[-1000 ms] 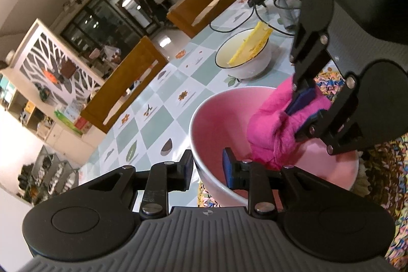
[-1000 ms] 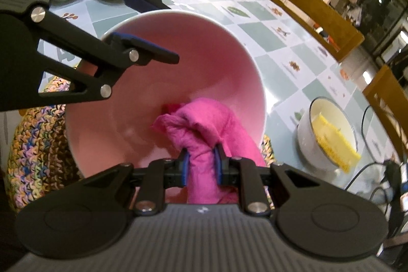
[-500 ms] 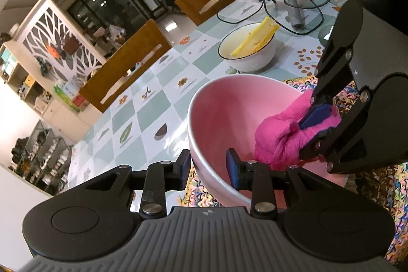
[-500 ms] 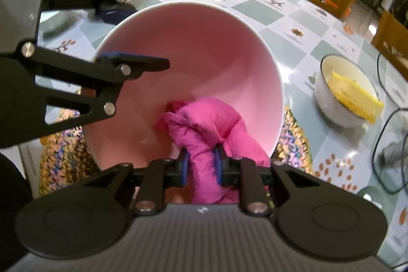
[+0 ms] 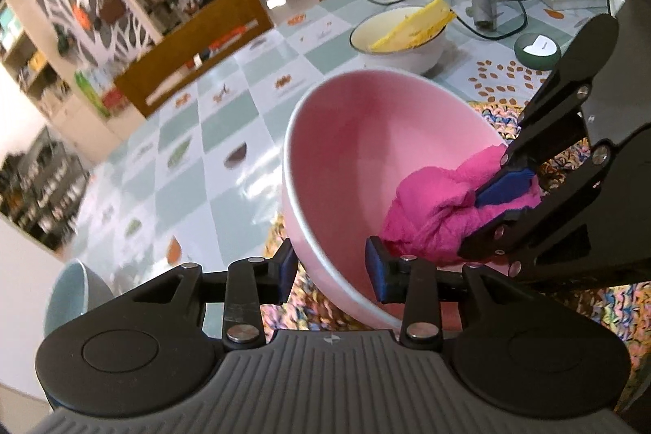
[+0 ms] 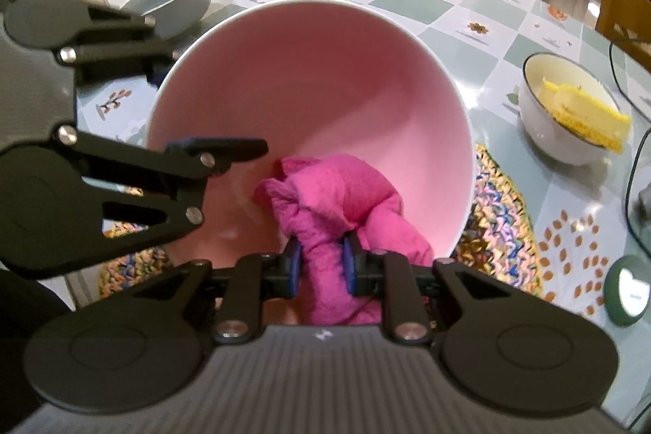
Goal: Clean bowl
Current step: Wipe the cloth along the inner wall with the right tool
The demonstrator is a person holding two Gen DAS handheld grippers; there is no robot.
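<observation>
The right gripper is clamped on a pink cloth inside the tilted pink bowl at frame centre. The bowl's near wall is straddled by the left gripper, whose jaws have just been opening. A woven mat lies beneath.

Left wrist cam sits close behind the left gripper, looking down and forward over the bowl rim — chairs and shelves far behind. Right wrist cam sits close behind the right gripper, looking down into the bowl from the opposite side. Shared: bowl, cloth, mat, white bowl — each cam also catches the other gripper.
</observation>
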